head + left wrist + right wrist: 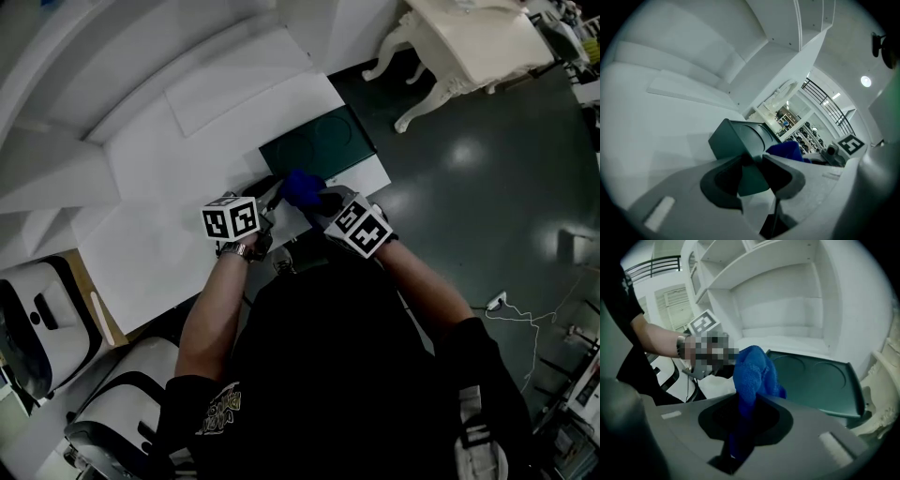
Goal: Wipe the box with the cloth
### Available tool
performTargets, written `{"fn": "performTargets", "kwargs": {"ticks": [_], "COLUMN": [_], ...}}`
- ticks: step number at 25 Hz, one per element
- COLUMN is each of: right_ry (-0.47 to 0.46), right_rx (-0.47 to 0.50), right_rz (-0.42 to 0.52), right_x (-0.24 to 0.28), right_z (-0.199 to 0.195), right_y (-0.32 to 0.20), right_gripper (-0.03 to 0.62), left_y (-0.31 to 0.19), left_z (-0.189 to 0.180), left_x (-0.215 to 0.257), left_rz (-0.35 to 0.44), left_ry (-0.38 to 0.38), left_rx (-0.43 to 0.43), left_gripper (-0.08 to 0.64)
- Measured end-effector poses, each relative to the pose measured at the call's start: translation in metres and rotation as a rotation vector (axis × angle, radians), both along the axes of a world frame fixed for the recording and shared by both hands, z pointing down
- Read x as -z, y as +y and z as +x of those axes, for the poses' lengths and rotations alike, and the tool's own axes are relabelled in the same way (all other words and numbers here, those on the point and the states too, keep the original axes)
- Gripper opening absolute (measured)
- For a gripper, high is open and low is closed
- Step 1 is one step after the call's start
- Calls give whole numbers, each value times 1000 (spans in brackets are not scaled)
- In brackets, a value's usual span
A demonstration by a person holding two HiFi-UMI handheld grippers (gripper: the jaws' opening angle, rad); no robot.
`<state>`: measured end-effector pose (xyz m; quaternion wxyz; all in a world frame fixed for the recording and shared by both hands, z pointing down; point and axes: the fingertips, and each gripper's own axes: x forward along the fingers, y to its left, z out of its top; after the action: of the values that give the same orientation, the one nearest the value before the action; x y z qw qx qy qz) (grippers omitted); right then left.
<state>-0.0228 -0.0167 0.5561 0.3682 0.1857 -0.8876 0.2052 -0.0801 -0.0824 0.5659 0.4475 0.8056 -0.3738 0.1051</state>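
White desk (169, 187) runs under a wall of white shelves (764, 268), and the dark green box (317, 145) lies flat on it near the desk's far corner, its top marked with two shallow round dents. My left gripper (752, 161) comes at the box from its near left corner, and its fingers (722, 180) are drawn in tight on a green wedge of that corner, so I have the box pinched there. My right gripper (746, 404) sits at the box's near edge, just right of the left one, and its fingers (771, 420) are closed on the blue cloth (752, 376). The cloth is bunched, and its loose end stands up past the fingertips. From the head view the cloth (300, 186) lies right at the box's near edge, between my two grippers, but I cannot tell whether it actually touches the green surface. Beyond the box, off the desk, a white carved table (469, 47) stands on the dark floor (487, 187).
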Motion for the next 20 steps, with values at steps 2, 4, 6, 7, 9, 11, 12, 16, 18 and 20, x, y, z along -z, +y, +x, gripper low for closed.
{"fn": "performTargets", "kwargs": {"ticks": [2,4,6,7,9,11,12,16,18,20], "right_ry": [5,23,53,68,89,99,94,12,-24,-45], "right_rx": [64,126,169,173,146,75,26,-151,-206,-244], "right_rz": [-12,-12,-7,-10,-24,-51,-72,-188,-223,-238], "right_x": [-7,-16,-27,-33,-45,-57,-61,-68,-68,-68], "right_z": [-11,-22,-29,-32,-33,-30,-27,-18,-14,-8], "right_y": [22,40,50,51,48,38,32,17,12,6], "right_gripper": [92,91,92,91,92,91,92,92,92,92], "left_y": [0,0,-1,-1,0,-1,-1,0,0,0], "left_z": [0,-1,0,0,0,1,1,-1,-1,0], "left_x": [0,1,1,1,1,1,1,1,0,0], "left_rz": [3,4,5,5,5,4,3,-3,-5,-5], "left_ry": [0,-1,-1,-1,-5,-9,-9,-17,-24,-31], "left_rx": [-4,-7,-8,-8,-10,-14,-17,-20,-23,-29], "left_gripper": [146,146,146,146,146,146,146,146,146,146]}}
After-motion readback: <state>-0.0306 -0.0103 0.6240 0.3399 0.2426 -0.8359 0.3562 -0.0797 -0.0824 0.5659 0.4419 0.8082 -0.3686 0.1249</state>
